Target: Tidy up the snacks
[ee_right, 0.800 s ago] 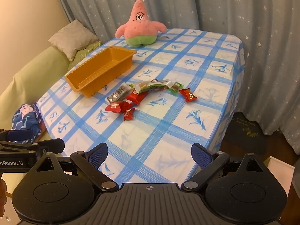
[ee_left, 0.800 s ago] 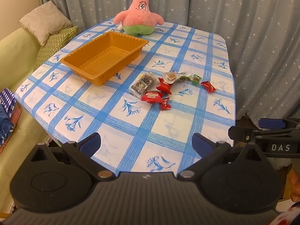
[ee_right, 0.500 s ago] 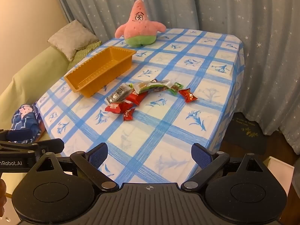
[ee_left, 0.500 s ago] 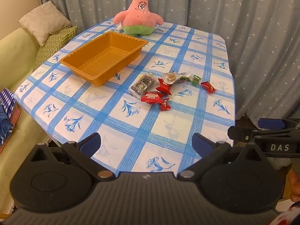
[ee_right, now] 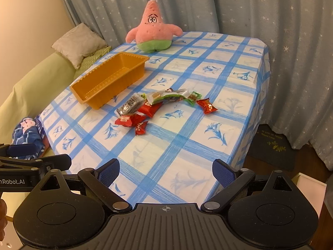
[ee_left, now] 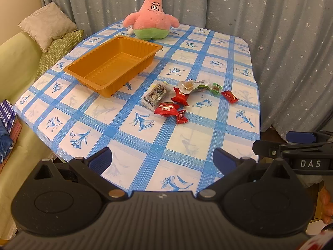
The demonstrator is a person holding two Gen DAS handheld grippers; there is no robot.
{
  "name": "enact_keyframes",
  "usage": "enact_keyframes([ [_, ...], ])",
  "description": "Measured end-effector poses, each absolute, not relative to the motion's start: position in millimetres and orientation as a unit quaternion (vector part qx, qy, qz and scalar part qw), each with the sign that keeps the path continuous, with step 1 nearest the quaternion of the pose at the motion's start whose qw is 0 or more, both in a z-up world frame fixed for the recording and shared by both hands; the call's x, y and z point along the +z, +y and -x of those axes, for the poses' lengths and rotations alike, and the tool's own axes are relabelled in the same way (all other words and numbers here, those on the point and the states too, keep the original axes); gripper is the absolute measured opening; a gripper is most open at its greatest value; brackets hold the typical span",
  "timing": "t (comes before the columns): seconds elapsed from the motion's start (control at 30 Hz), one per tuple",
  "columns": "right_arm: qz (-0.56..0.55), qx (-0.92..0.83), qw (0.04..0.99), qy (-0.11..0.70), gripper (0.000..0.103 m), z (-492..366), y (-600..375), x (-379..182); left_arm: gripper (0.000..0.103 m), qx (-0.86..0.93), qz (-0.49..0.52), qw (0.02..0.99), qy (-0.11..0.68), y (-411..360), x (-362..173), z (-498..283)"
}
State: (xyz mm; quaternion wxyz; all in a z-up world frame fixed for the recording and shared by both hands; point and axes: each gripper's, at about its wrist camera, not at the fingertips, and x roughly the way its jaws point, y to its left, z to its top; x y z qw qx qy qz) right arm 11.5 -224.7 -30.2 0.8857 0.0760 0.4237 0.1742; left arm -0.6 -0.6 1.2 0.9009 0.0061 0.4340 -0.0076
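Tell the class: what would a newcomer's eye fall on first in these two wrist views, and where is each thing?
First the pink star plush toy sitting upright at the far end of the blue-checked table, before the starry curtain. Next the empty orange tray on the table's left side, just in front of the toy. Then the loose snack packets, mostly red, scattered to the tray's right.

A table draped in a white cloth with blue checks and blue flower prints carried an empty orange ribbed plastic tray, a pink star-shaped plush toy with green shorts at its far edge, and a loose cluster of wrapped snacks, mostly red, just beside the tray.
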Motion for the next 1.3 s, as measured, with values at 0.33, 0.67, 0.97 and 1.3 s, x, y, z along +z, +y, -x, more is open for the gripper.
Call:
enact_keyframes([
  [0.33, -0.076, 0.175, 0.886, 0.423, 0.095, -14.2, -229.8, -30.5, 0.103, -0.007, -0.007, 0.901, 0.434, -0.8, 1.3, 0.4],
  [0.67, -0.077, 0.174, 0.886, 0.424, 0.095, -15.7, -229.8, -31.5, 0.103, -0.008, -0.007, 0.901, 0.434, -0.6, 0.8, 0.3],
  [0.97, -0.078, 0.174, 0.885, 0.424, 0.095, -19.7, -231.0, -31.6, 0.103, -0.008, -0.007, 0.901, 0.434, -0.6, 0.8, 0.3],
  [1.3, -0.078, 0.174, 0.885, 0.425, 0.095, -22.0, -231.2, -32.2, 0.103, -0.008, -0.008, 0.901, 0.435, -7.0, -1.3, -5.9],
])
